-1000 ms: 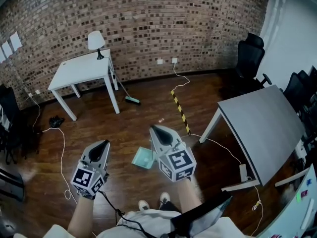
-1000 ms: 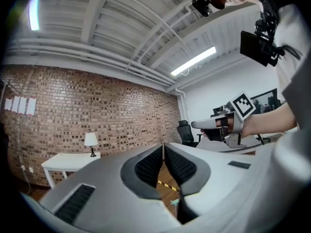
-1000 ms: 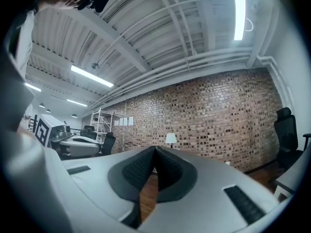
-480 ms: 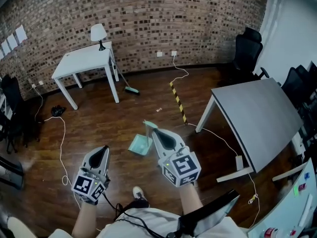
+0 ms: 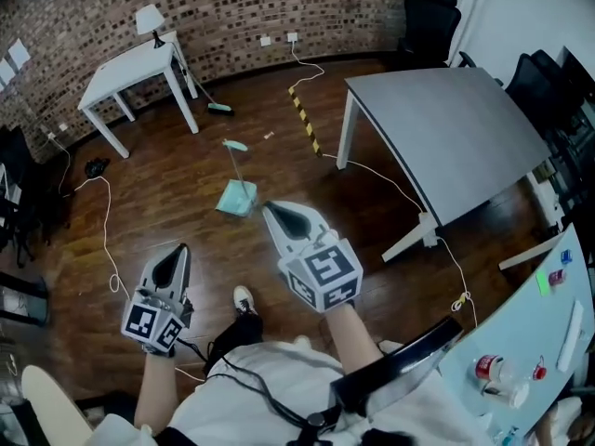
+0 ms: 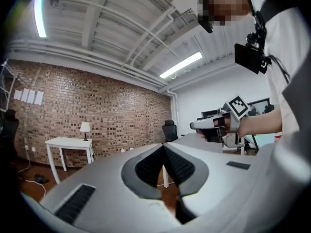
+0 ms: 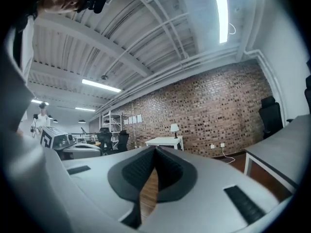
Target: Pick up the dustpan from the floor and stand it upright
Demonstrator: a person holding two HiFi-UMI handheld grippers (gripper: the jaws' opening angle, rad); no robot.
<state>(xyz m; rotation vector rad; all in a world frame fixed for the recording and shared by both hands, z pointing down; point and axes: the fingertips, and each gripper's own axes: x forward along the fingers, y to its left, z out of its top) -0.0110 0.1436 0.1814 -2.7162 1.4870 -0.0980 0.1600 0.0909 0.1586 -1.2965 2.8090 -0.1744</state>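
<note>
Two grippers were held over the dark wooden floor (image 5: 186,184), and both were empty. At the far left, some white sheets (image 5: 9,63) hung on the brick wall, too small to read. Next stood a white table (image 5: 130,63) with a small lamp (image 5: 149,19) on it. The left gripper (image 5: 177,252) had its jaws closed together with nothing between them, and its cube (image 5: 149,321) carried a black-and-white square marker, not letters. The teal dustpan (image 5: 237,196) was on the floor just ahead of the right gripper (image 5: 270,209) and clear of both tools, with its long handle pointing toward the wall. The right gripper's jaws were also pressed together around nothing; its cube (image 5: 321,275) showed the same kind of marker. Further right lay a yellow-and-black striped strip (image 5: 302,119), then a large grey table (image 5: 446,119). Black office chairs (image 5: 428,17) stood behind it.
</note>
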